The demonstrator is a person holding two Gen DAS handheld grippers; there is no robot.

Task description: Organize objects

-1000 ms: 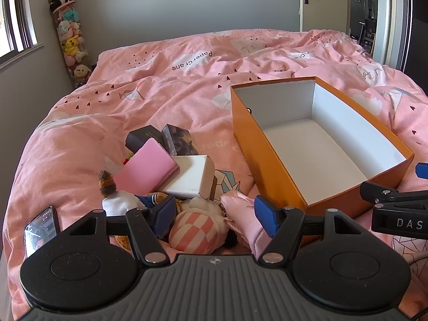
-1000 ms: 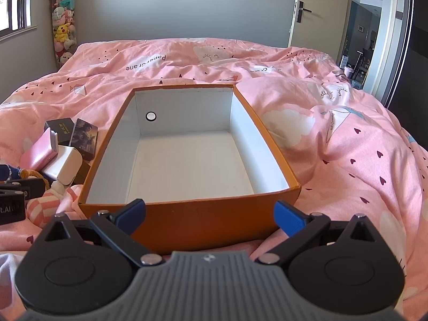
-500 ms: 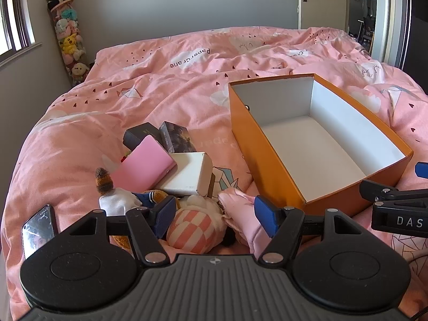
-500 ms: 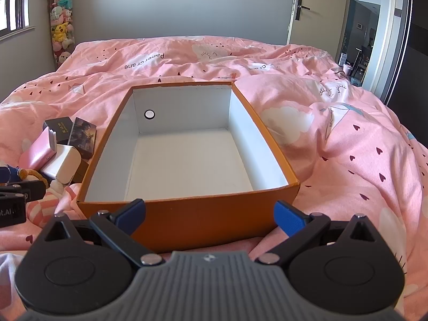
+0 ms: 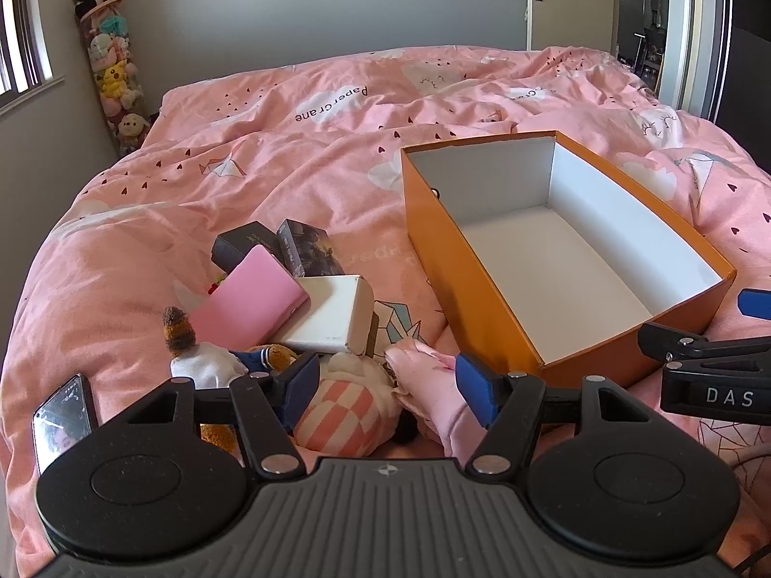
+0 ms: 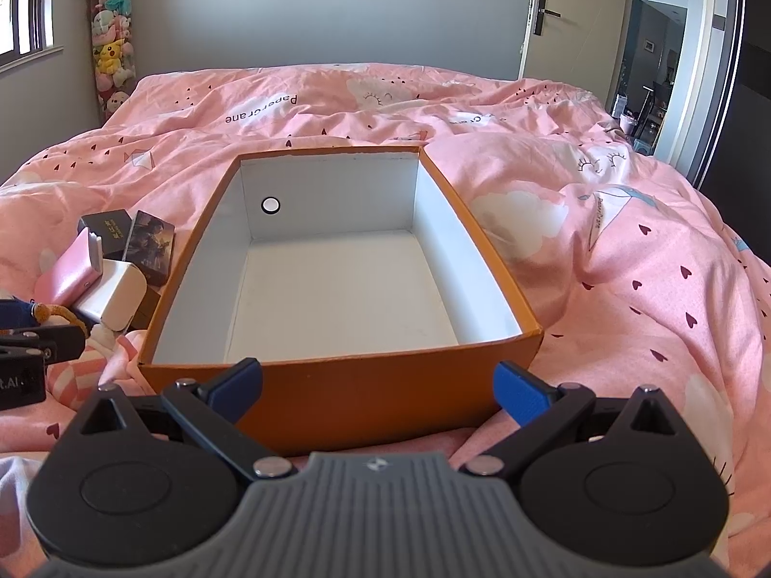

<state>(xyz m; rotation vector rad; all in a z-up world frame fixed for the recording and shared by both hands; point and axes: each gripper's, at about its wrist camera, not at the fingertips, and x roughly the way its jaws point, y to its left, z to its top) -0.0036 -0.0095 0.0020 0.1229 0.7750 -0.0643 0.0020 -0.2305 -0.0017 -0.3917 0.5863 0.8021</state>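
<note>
Currently | left hand-held gripper (image 5: 385,387): agape, just narrowing, over checked plush (image 5: 344,414) | right hand-held gripper (image 6: 378,392): agape, before orange box (image 6: 361,395) | bed (image 6: 626,260)

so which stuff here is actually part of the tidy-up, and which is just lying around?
Job:
- orange box, empty
- pink case
- white box
- two dark boxes
- checkered plush, between the left tongs, jaws open
- right tongs, open

Lying about:
- phone
- plush toy stack in the corner
- pink duvet

Black claw (image 5: 385,385) frames carry blue pads (image 5: 474,387).
</note>
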